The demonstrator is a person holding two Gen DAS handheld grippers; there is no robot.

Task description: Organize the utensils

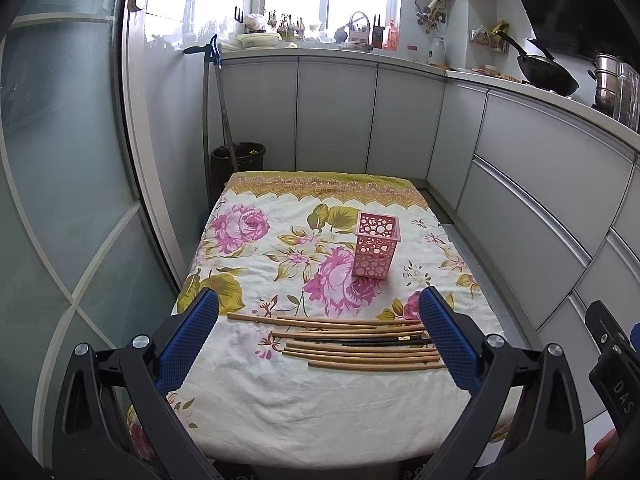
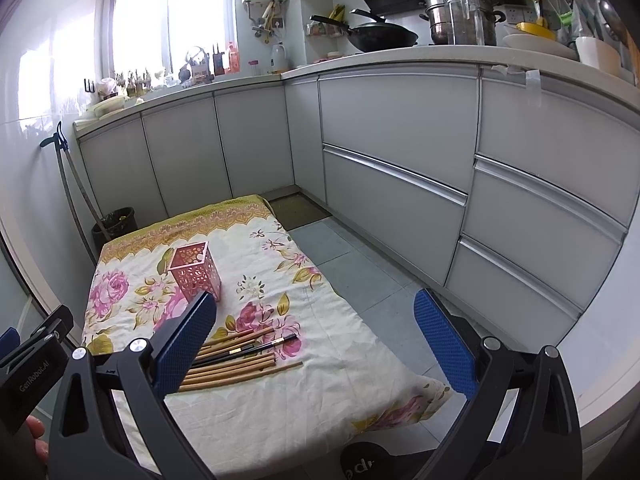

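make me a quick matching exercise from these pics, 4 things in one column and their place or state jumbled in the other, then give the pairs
Things:
1. pink holder
2. chopsticks
3. wok
4. bin

Place or state:
A. on the floor past the far end of the floral cloth
B. lying flat in a loose bunch on the near part of the cloth
C. up on the kitchen counter
D. standing upright and empty in the middle of the cloth

Pairs: 1-D, 2-B, 3-C, 4-A
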